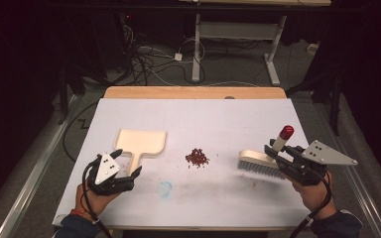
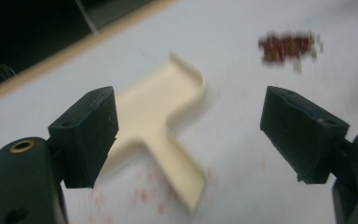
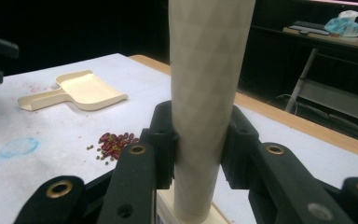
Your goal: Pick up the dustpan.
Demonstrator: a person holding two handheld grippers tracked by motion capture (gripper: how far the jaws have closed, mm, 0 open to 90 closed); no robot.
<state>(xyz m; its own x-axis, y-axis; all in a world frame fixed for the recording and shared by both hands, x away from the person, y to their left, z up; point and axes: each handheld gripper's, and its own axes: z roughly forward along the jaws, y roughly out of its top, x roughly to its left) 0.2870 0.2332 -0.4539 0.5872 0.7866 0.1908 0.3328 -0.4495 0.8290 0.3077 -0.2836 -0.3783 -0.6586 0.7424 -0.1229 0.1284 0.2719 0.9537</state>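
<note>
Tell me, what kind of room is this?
Probably a lab or recording studio, not a home: a white-topped table in a dark room, loose cables across the floor, bare desk frames behind, and a person holding a gripper in each hand.

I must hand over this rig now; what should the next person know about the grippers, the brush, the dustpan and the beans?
Right gripper: shut on the brush handle, bristles on the table.
Left gripper: open, jaws on either side of the dustpan handle, not gripping.
Beans: a small pile between dustpan and brush.
Done: brush picked up.
Left: probably grip the dustpan, then sweep the beans into it.
</note>
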